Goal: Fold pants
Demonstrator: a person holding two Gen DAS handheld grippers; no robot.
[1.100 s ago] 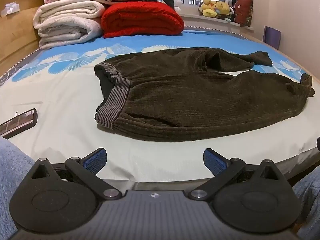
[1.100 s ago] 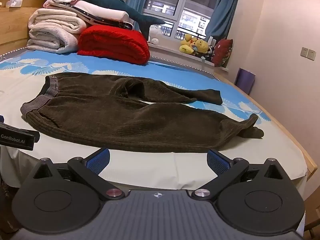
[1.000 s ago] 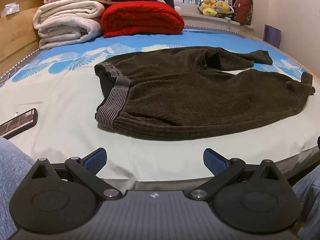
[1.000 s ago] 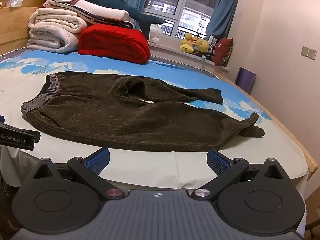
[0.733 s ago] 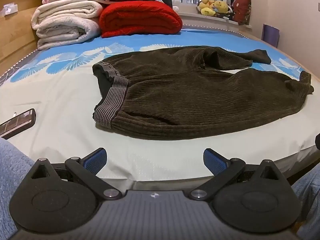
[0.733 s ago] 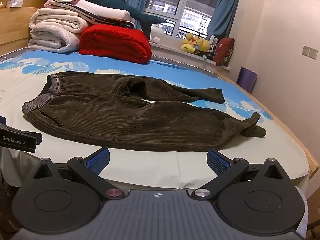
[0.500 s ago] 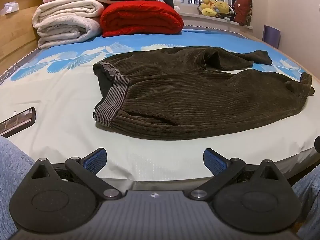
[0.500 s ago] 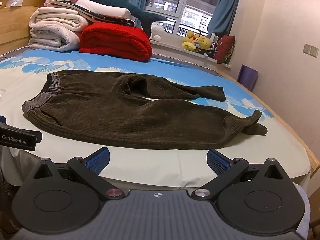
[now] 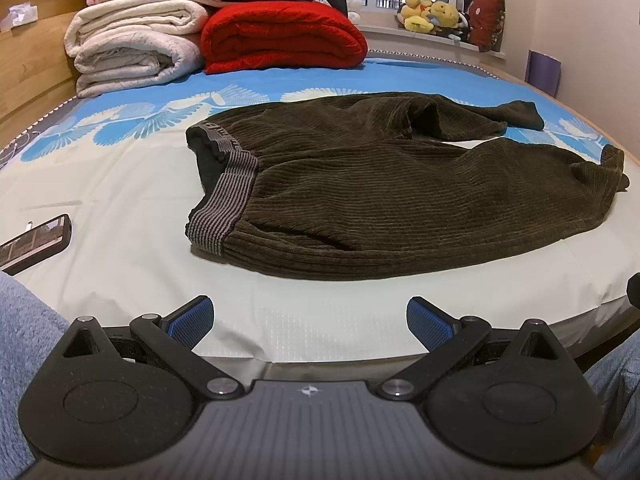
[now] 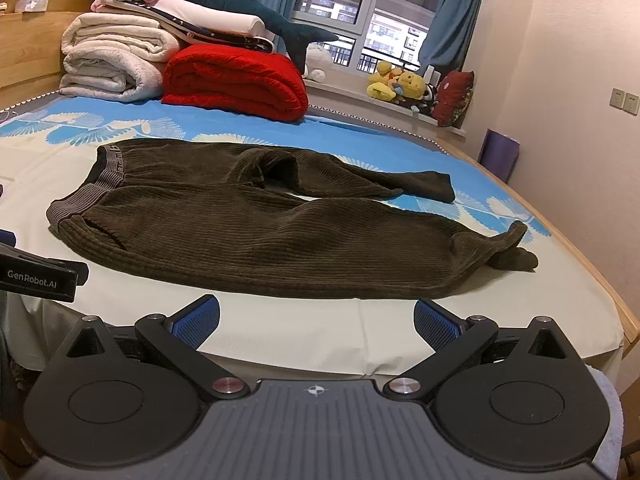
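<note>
Dark brown corduroy pants [image 9: 400, 200] lie spread flat on the bed, grey striped waistband [image 9: 224, 204] to the left, legs running right. The far leg is rumpled near the crotch. They also show in the right wrist view [image 10: 272, 232]. My left gripper [image 9: 310, 318] is open and empty, at the bed's near edge in front of the waistband end. My right gripper [image 10: 316, 318] is open and empty, at the near edge in front of the near leg. Neither touches the pants. Part of the left gripper [image 10: 36, 276] shows at the left of the right wrist view.
Folded white blankets [image 9: 132, 52] and a red blanket [image 9: 280, 36] are stacked at the bed's far end by a wooden headboard [image 9: 32, 56]. A phone [image 9: 34, 244] lies on the sheet at left. Plush toys [image 10: 396, 82] sit on the window sill. The wooden bed edge [image 10: 616, 308] runs along the right.
Both grippers have shifted only slightly; the right one has edged forward and down a little. The pants have not moved and both grippers stay open.
</note>
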